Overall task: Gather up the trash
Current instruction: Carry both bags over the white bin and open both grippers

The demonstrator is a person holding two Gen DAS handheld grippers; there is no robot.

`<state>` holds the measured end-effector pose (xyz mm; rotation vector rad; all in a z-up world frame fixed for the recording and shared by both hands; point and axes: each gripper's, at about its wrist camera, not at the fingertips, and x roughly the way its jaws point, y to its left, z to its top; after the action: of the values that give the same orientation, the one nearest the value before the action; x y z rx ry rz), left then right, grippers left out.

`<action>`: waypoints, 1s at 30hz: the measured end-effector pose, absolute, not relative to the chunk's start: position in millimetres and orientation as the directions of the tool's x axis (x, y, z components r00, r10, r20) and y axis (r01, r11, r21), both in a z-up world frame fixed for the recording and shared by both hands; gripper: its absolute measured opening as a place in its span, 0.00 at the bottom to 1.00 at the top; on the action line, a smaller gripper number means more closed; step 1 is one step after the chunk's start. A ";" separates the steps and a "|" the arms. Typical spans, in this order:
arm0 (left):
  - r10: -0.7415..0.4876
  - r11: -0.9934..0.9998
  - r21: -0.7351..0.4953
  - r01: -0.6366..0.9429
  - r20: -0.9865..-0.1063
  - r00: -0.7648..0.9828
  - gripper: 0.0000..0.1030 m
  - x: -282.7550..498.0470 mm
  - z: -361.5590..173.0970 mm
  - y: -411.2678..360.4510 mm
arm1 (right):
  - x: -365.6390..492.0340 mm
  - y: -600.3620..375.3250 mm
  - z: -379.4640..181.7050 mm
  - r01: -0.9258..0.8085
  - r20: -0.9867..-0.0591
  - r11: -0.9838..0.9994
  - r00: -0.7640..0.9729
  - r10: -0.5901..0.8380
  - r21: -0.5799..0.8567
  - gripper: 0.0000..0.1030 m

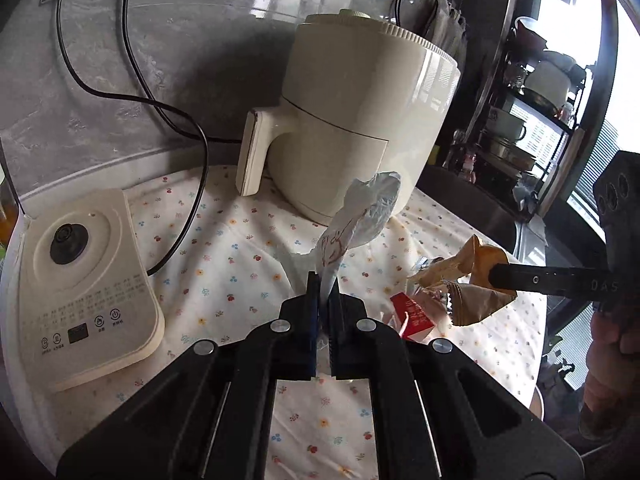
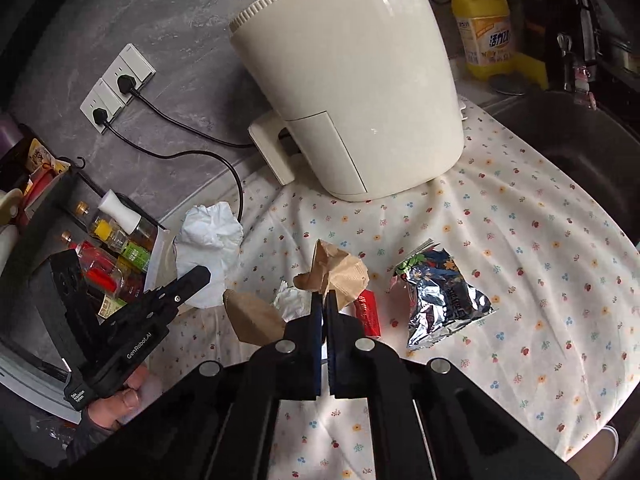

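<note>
My left gripper [image 1: 325, 286] is shut on a white plastic bag [image 1: 368, 210] and holds it up above the floral cloth; it also shows in the right wrist view [image 2: 202, 276], with the bag [image 2: 206, 232] there. My right gripper [image 2: 324, 298] is shut on crumpled brown paper [image 2: 340, 270]; in the left wrist view it [image 1: 494, 270] comes in from the right with the paper [image 1: 476, 280]. On the cloth lie a red packet [image 2: 368, 312], a white tissue [image 2: 290, 300] and a silver foil snack wrapper [image 2: 444, 304].
A cream air fryer [image 1: 352, 120] stands at the back of the floral cloth [image 1: 224, 256]. A cream appliance base [image 1: 80, 292] sits at left, with black cables to wall sockets. A rack of bottles [image 2: 116, 248] is at left. A dark sink [image 2: 580, 148] and yellow detergent bottle [image 2: 484, 36] are at right.
</note>
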<state>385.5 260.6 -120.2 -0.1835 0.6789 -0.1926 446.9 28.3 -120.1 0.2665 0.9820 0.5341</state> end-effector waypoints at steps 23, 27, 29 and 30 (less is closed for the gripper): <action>-0.484 0.872 -0.278 0.404 -0.618 0.620 0.05 341.0 -114.9 10.2 | 313.9 -237.8 -114.8 -0.008 -0.716 0.885 0.585 0.381 0.465 0.03; -0.510 0.853 -0.285 0.437 -0.633 0.582 0.05 329.0 -121.4 -35.3 | 292.5 -285.4 -123.9 0.050 -0.734 0.887 0.583 0.348 0.460 0.03; -0.520 0.845 -0.289 0.451 -0.642 0.564 0.05 322.9 -126.1 -56.0 | 283.4 -305.2 -130.3 0.076 -0.744 0.886 0.578 0.335 0.457 0.03; -0.524 0.841 -0.291 0.456 -0.646 0.554 0.05 320.4 -128.4 -65.6 | 278.8 -315.0 -134.3 0.089 -0.750 0.885 0.574 0.329 0.456 0.03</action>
<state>320.4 -65.6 -128.4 -0.0930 0.7942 -0.5803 278.8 -315.0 -134.3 0.4807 0.9589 0.1475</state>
